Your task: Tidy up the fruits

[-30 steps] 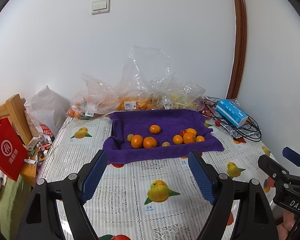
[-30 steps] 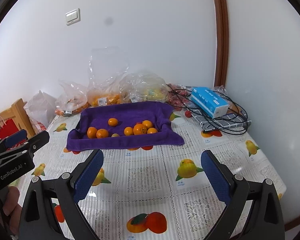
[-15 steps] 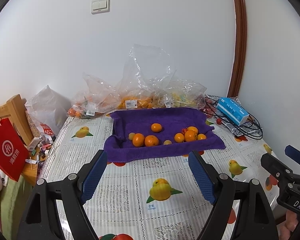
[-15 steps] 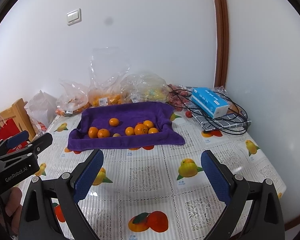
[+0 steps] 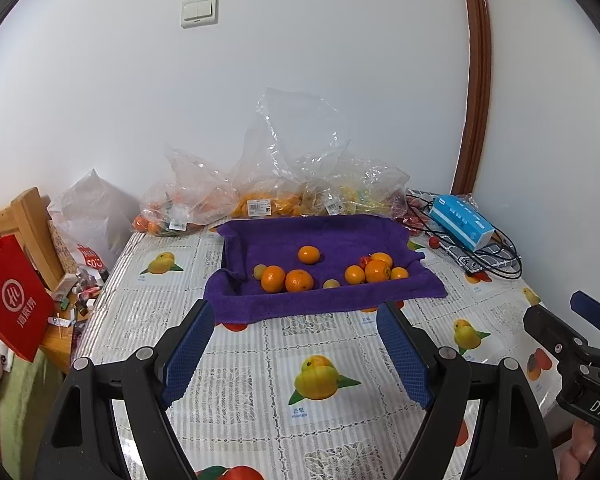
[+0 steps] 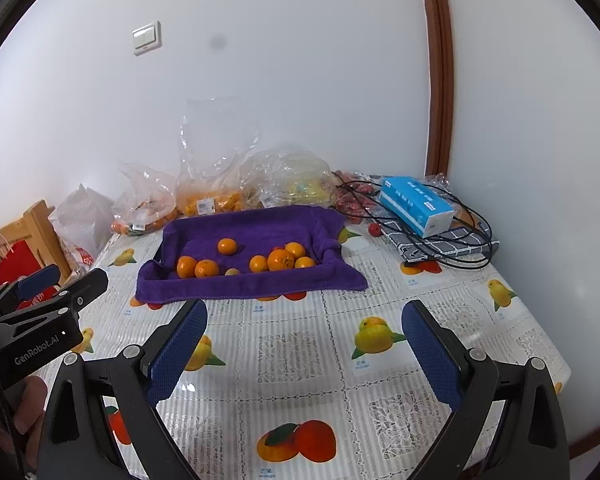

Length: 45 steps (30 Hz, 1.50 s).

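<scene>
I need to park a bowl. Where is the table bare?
Bare: patterned tablecloth between the purple towel-lined tray and both open grippers. Crowded: clear fruit bags behind the tray; blue tissue box and black cables at far right.

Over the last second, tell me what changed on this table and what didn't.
Both cameras drew back slightly: the purple towel and its oranges look a little smaller and farther. Nothing was grasped or released. The left gripper and right gripper kept their jaws open and empty above the tablecloth. The fruit, plastic bags and blue tissue box stayed in place.
</scene>
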Motion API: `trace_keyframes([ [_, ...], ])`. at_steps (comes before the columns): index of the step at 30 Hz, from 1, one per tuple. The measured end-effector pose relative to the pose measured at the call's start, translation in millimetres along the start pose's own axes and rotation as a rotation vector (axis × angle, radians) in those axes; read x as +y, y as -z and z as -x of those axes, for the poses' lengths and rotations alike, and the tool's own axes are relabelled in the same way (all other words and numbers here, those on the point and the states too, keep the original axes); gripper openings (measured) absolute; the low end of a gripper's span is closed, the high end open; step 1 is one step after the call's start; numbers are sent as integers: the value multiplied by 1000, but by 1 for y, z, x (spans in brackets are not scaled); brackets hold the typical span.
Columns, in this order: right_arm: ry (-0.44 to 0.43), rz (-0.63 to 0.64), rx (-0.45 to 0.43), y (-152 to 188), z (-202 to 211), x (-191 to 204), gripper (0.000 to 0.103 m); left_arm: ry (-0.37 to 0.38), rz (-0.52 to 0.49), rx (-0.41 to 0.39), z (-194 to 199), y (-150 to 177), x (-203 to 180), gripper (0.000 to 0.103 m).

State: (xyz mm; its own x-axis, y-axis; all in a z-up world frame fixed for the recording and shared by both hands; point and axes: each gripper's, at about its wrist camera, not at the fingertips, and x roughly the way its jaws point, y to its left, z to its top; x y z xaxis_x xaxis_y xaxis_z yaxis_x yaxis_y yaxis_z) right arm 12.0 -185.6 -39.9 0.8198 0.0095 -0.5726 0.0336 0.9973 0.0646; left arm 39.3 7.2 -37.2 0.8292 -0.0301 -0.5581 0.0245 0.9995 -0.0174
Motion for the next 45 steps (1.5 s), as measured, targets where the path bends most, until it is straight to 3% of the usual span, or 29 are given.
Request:
trace_keyframes([
  [45,11,1,-12,0,3,-1,97,5,6,-5,3,1,-3,83],
])
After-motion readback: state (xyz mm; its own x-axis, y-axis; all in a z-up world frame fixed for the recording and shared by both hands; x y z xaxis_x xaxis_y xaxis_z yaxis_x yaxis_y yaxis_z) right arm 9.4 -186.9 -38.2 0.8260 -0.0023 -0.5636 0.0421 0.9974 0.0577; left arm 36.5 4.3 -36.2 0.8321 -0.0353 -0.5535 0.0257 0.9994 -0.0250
